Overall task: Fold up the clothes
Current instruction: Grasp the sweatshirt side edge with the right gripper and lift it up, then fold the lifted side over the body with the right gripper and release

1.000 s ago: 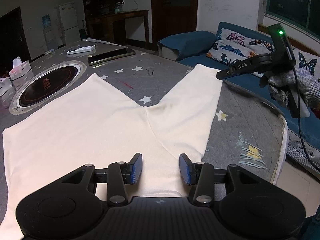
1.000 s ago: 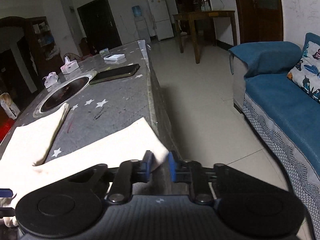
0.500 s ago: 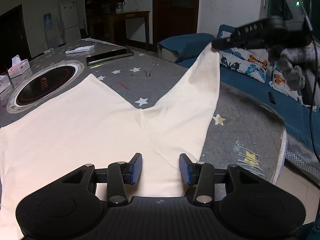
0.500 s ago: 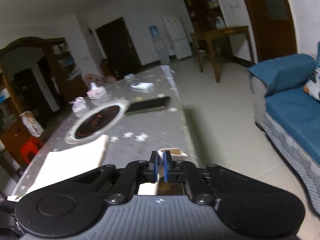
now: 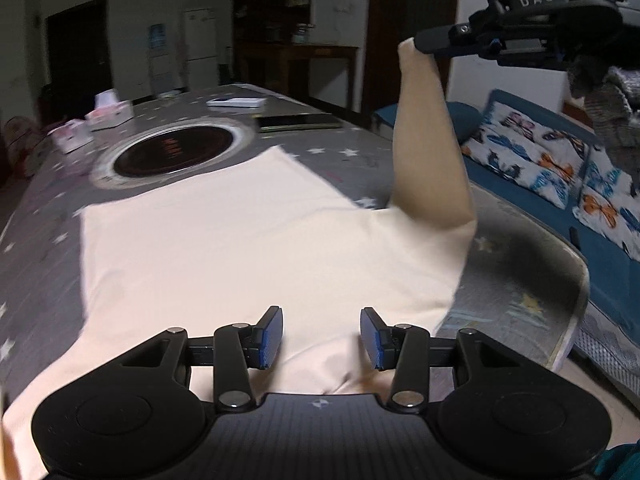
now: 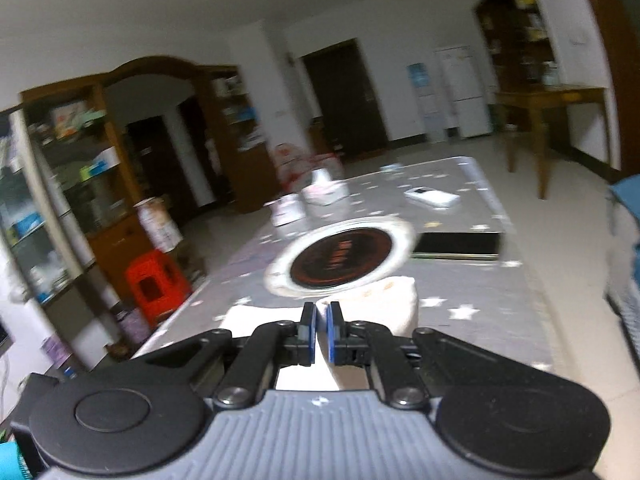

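Note:
Cream trousers (image 5: pixel 224 248) lie spread on the grey star-patterned table (image 5: pixel 520 280). Their right leg (image 5: pixel 428 152) is lifted off the table and hangs from my right gripper (image 5: pixel 420 42), at the upper right of the left wrist view. In the right wrist view that gripper (image 6: pixel 321 330) is shut on the hem of the leg (image 6: pixel 384 304), which bunches just past the blue pads. My left gripper (image 5: pixel 321 338) stands open low over the waist end of the trousers, nothing between its pads. A gloved hand (image 5: pixel 612 112) holds the right gripper.
A round black cooktop (image 5: pixel 176 152) is set into the table beyond the trousers. A dark flat device (image 5: pixel 298 121), a white box (image 5: pixel 236 102) and tissue boxes (image 5: pixel 108 110) lie farther back. A blue sofa with butterfly cushions (image 5: pixel 552 160) stands to the right. A red stool (image 6: pixel 154 284) stands left of the table.
My right gripper closed on the leg's hem, then raised it high off the table and swung left. The left gripper slid sideways over the waist, still open.

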The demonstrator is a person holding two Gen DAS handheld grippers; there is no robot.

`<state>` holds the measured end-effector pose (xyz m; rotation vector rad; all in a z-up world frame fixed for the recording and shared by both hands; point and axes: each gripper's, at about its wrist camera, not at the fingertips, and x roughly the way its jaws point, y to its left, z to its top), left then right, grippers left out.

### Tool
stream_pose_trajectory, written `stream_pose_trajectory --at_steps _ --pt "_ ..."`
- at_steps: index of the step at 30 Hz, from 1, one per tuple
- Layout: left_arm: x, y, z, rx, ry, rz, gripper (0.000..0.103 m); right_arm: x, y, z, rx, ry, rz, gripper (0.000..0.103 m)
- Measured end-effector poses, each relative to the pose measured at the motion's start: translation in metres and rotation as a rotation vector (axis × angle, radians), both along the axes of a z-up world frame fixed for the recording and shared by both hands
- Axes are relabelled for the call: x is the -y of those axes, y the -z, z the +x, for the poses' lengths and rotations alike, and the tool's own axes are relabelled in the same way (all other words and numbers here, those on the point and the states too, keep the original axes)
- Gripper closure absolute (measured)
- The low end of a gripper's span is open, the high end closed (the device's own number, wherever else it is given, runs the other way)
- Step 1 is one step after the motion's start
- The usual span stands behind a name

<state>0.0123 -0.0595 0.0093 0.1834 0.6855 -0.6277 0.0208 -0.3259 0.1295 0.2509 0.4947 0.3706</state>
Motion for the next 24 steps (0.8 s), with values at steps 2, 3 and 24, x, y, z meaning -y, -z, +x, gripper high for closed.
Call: stream_pose_trajectory --at_steps 2,3,24 --pt "-0.014 0.000 -0.004 0.000 -0.033 -0.015 0.057 -0.028 0.001 0.005 -0.005 -0.055 -0.013 0.098" --pt "-0.021 0.001 -0.005 -0.002 -0.049 -0.023 0.056 -0.041 0.002 0.008 -0.008 -0.079 -0.021 0.098" --pt "-0.081 0.005 -0.007 -0.021 -0.211 -0.066 0.055 -0.172 0.064 0.027 -0.181 -0.372 -0.079 0.094"
